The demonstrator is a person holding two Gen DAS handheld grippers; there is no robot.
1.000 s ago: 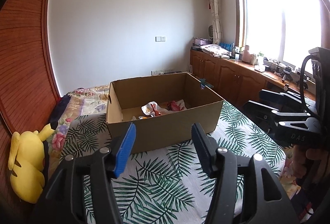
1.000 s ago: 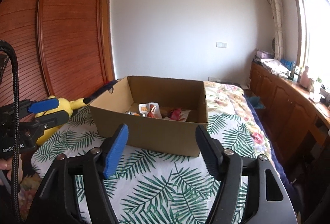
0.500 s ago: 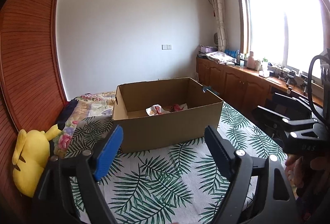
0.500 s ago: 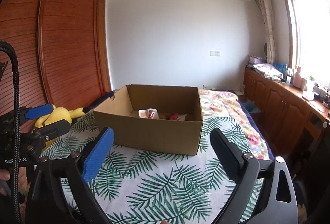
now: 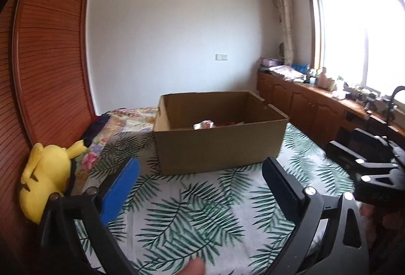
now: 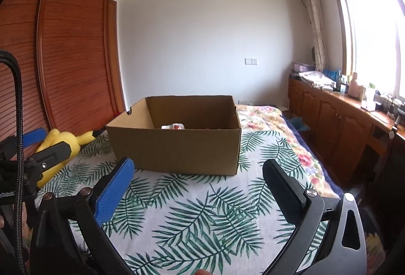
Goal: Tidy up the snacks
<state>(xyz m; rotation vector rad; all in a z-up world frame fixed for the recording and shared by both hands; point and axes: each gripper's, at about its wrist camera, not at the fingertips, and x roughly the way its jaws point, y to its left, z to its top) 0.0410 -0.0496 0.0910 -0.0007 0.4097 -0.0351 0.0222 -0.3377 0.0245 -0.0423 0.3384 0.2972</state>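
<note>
We see an open brown cardboard box (image 5: 220, 140) sitting on a bed covered with a white sheet printed with green palm leaves (image 5: 192, 219), toward the far end of that sheet, where a floral quilt (image 6: 268, 120) begins behind it. Inside the box, low near its floor, crinkly white and red snack packets (image 5: 205, 124) show just above the near wall; from the right wrist view only a white and red bit (image 6: 174, 126) peeks out, rest hidden by the wall. Our left gripper (image 5: 200, 183) hangs over the near part of the sheet, short of the box, its jaws opening and already spread wide, one blue pad and one black pad, nothing between them but bare sheet. Our right gripper (image 6: 196, 185) is likewise over the near sheet, jaws opening, about as wide as they go, holding nothing. Each gripper shows at the edge of the other's view: right one at the right edge, left one at the left edge with a black braided cable (image 6: 17, 123). A yellow plush toy (image 5: 45, 183) lies at the left edge of the bed against the slatted wooden wardrobe (image 5: 50, 59). A fingertip (image 5: 193, 267) shows at the bottom edge of the left view.
</note>
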